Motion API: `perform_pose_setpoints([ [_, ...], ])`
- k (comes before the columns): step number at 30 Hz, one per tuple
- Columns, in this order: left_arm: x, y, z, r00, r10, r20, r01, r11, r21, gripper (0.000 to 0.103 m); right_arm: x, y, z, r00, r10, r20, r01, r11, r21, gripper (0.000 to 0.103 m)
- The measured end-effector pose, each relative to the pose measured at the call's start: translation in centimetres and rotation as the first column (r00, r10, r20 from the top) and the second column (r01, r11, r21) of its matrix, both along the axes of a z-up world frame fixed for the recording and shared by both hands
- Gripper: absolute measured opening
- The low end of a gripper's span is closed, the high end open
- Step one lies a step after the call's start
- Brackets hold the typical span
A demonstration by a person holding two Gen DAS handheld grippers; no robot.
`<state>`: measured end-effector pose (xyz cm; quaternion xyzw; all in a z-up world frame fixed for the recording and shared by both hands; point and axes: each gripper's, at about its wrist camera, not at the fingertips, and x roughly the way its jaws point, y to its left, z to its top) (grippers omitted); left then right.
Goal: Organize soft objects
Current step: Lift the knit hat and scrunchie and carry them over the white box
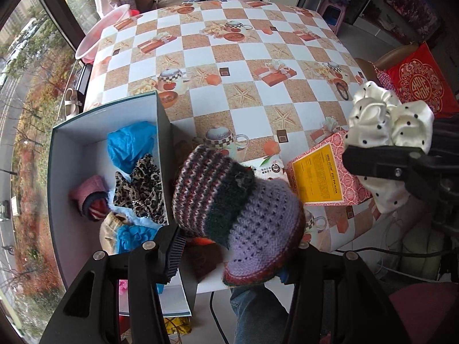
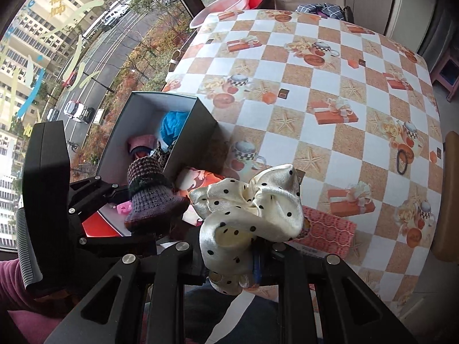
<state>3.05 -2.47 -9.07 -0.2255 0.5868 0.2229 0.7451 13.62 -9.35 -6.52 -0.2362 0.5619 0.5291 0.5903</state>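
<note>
Box [image 1: 160,120]: open, dark outside and white inside, at the left edge of the worktop [image 1: 229,57], beside the window.
Box contents: blue crumpled cloth [image 1: 129,143], leopard-print scrunchie [image 1: 143,192], pink knitted piece [image 1: 89,195], another blue piece [image 1: 132,235] next to something beige.
Left gripper [image 1: 238,246]: pointed steeply down, fingers partly closed and gripping the knitted hat [image 1: 229,200].
Knitted hat: striped purple and red crown, dark green band, lilac brim with a red edge; held in the air just right of the box wall, above the near worktop edge.
Patterned carton [image 1: 324,177]: pink, yellow label on top, lying on the worktop between the two grippers.
Right gripper [image 2: 255,258]: fingers clamped tight on the polka-dot scrunchie [image 2: 252,209].
Polka-dot scrunchie: cream satin with black dots, lifted clear of the worktop, over the carton.
Hair tie [image 2: 404,157]: black loop, flat on the worktop, well apart to the right.
Cushion [image 1: 418,86]: red with gold pattern, on a seat past the worktop's right edge.
</note>
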Motion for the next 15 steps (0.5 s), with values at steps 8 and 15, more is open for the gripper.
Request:
perform_pose_setpoints([
  [8,-3.9,1.8,0.1,0.994,0.108,0.014,-0.108,0.994,0.014,0.055,-3.7,2.3,0.1,0.994,0.101,0.027,-0.101,0.995,-0.015,0.023],
  [15,-6.5,3.2,0.1,0.981,0.192,0.025,-0.193,0.981,0.015,0.055,-6.2,3.9,0.2,0.982,0.183,0.053,-0.182,0.983,-0.031,0.023],
])
